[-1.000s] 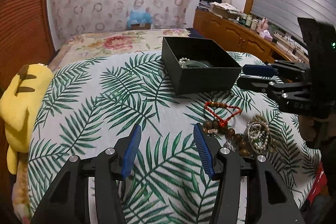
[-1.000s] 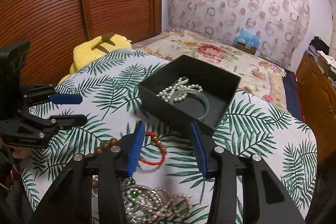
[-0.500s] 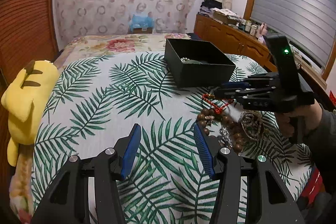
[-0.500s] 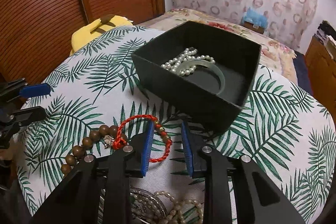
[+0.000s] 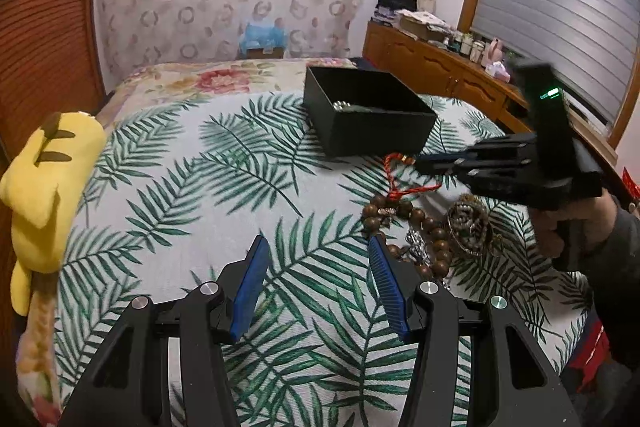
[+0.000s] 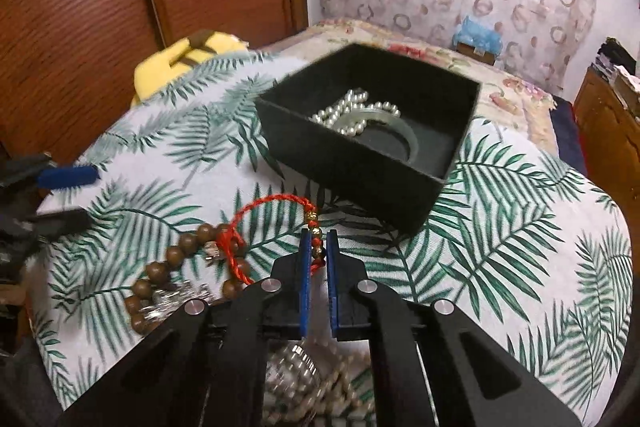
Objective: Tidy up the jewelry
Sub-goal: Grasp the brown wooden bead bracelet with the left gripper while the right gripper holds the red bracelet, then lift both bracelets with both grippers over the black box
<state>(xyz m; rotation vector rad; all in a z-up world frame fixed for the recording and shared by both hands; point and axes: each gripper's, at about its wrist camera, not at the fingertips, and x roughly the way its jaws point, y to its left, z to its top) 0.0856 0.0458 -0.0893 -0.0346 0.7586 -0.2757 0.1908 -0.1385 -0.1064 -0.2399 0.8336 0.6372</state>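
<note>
On a bed spread with a palm-leaf cloth (image 6: 500, 227), the right gripper (image 6: 319, 247) is clamping a red cord bracelet (image 6: 256, 211), its blue pads having just been closing onto the stretch of cord strung with small gold and red beads. The rest of the red loop is trailing out from the fingertips toward ten o'clock in the right wrist view, lying over a strand of brown wooden beads (image 6: 172, 255) at about nine o'clock from the grip. The open black box (image 6: 360, 179) is sitting just beyond the fingertips at twelve to one o'clock, holding a pearl strand (image 6: 352, 107) and a pale bangle (image 6: 404, 135). A tangle of silver and pearl pieces (image 6: 304, 379) is lying beneath the gripper body at six o'clock.

In the left wrist view, the left gripper (image 5: 316, 259) is hovering over bare cloth with its pads standing apart and nothing between them. From it, the red cord bracelet (image 5: 400, 183) is lying at about one o'clock, the black box (image 5: 372, 131) at twelve to one o'clock behind it, and the right gripper (image 5: 424, 161), held by a person's hand (image 5: 576, 223), is reaching in from three o'clock. A yellow plush toy (image 5: 44, 183) is resting at the bed's edge at nine o'clock.
</note>
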